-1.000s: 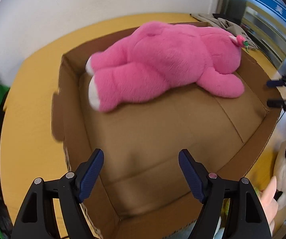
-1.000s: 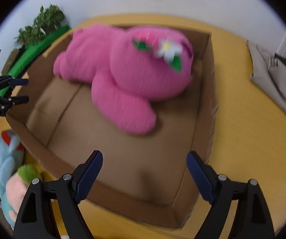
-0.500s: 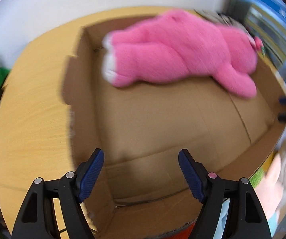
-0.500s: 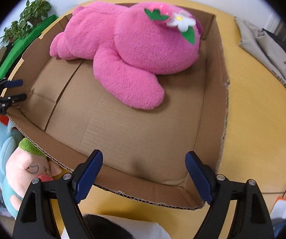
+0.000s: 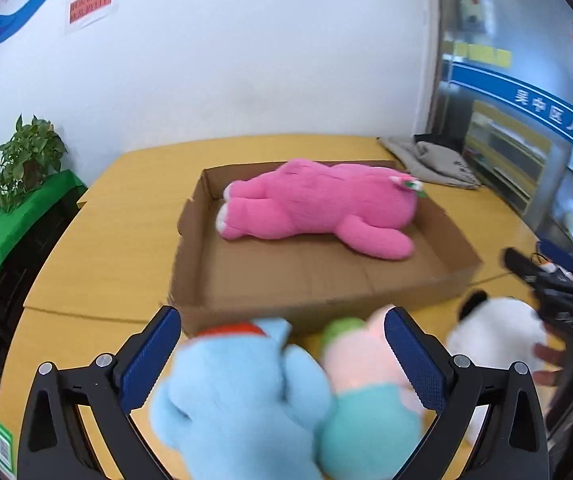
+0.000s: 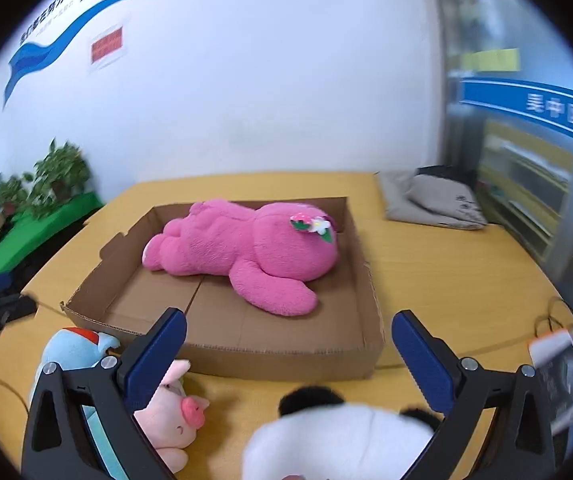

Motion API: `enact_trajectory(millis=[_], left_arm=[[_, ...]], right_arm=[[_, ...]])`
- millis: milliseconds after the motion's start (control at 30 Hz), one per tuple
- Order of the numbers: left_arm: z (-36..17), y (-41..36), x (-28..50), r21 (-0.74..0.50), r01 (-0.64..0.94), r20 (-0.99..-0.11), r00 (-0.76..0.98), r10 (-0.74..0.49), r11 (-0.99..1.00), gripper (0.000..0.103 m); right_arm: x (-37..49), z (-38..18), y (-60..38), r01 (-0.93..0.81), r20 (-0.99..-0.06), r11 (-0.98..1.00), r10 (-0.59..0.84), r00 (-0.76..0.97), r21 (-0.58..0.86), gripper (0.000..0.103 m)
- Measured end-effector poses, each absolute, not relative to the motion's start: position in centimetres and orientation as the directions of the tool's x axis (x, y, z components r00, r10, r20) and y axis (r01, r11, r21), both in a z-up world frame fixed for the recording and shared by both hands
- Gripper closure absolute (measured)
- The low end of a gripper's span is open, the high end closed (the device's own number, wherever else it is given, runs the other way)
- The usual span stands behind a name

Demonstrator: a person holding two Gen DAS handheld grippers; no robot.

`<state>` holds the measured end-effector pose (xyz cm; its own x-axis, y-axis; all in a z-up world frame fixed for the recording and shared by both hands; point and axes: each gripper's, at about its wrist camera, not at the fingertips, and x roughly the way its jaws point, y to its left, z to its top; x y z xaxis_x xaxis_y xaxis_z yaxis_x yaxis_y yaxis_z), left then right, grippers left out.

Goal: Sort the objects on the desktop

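— Started with the left side. Found how?

— Found the left gripper [image 5: 280,312] released, with jaws spread wide and just opened further. Saw nothing pinched by the pads. Looked between them, lower down, onto a blue toy [image 5: 238,400] and a pink pig [image 5: 354,364], side by side and both blurred. Could not tell whether touched by the fingers or not.

— And the right side?

— Same there. Found the right gripper [image 6: 289,314] let go as well, jaws wide and also just opened further, gripping nothing. Saw below it the white head of a panda toy [image 6: 338,440] with black ears, near the bottom edge, between the two fingers but not pressed by them.

— Then further out?

— Noticed a flat cardboard box [image 6: 366,300] just behind the three small toys, open at the top, on a yellow table [image 6: 446,280]. Saw a big pink bear [image 6: 246,252] lying on its side inside the box, toward the far wall, with a small flower on the head. Left the near half of the box floor bare.

— Anything more around?

— Saw a grey cloth [image 6: 430,204] at the far right corner of the table, well apart from the box. Also green plants [image 6: 58,176] at the left, beside the table, and a white wall behind.
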<state>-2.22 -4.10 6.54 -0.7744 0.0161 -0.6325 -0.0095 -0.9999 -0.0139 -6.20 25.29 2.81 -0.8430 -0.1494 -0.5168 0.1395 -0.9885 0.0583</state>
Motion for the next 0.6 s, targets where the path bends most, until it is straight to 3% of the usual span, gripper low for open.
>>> enact_trajectory(millis=[200, 600], left_arm=[[5.3, -2.6, 1.2, 0.002, 0.013, -0.625, -0.78, -0.012, -1.0, 0.0], [4.7, -3.3, 2.7, -0.048, 0.031, -0.629, -0.778, 0.006, -0.998, 0.0]], right_arm=[[-3.7, 0.8, 24.9, 0.128, -0.527, -0.991, -0.133, -0.84, 0.045, 0.001], [-0.5, 2.5, 23.8, 0.141, -0.505, -0.99, -0.119, -0.855, -0.006, 0.0]])
